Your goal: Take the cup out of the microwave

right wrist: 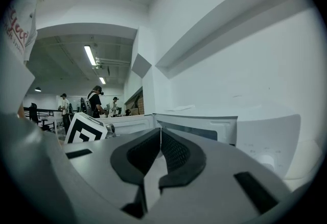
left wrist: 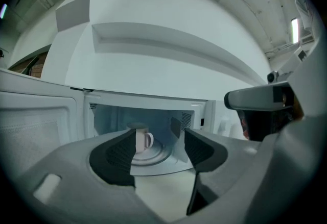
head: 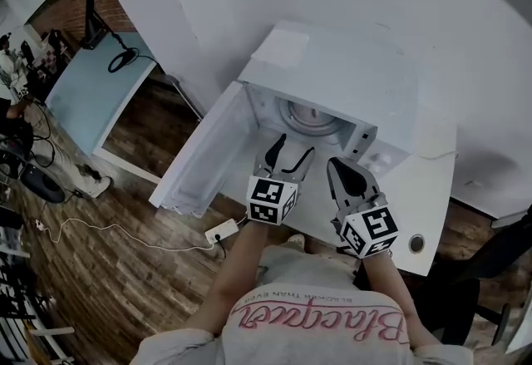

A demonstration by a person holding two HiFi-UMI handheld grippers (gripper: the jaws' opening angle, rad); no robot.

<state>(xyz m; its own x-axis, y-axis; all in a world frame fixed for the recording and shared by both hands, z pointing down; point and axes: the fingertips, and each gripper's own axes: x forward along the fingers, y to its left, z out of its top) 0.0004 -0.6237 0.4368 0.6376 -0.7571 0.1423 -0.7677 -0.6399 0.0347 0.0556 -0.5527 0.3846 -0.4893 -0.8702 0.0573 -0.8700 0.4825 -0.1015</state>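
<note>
A pale cup (left wrist: 141, 139) with its handle to the right stands on the glass turntable (left wrist: 161, 154) inside the open white microwave (head: 332, 72). My left gripper (left wrist: 159, 136) is open in front of the cavity, short of the cup, which shows just beside its left finger. In the head view the left gripper (head: 295, 147) points into the microwave's mouth and the cup is hidden. My right gripper (head: 337, 165) is shut and empty, level, to the right in front of the control panel (head: 382, 157). Its pads (right wrist: 160, 136) meet with nothing between them.
The microwave door (head: 204, 160) hangs open to the left. The microwave sits on a white table (head: 432, 189) against a white wall. A power strip (head: 222, 231) lies on the wooden floor. A blue table (head: 91, 89) stands far left. People (right wrist: 96, 100) stand in the background.
</note>
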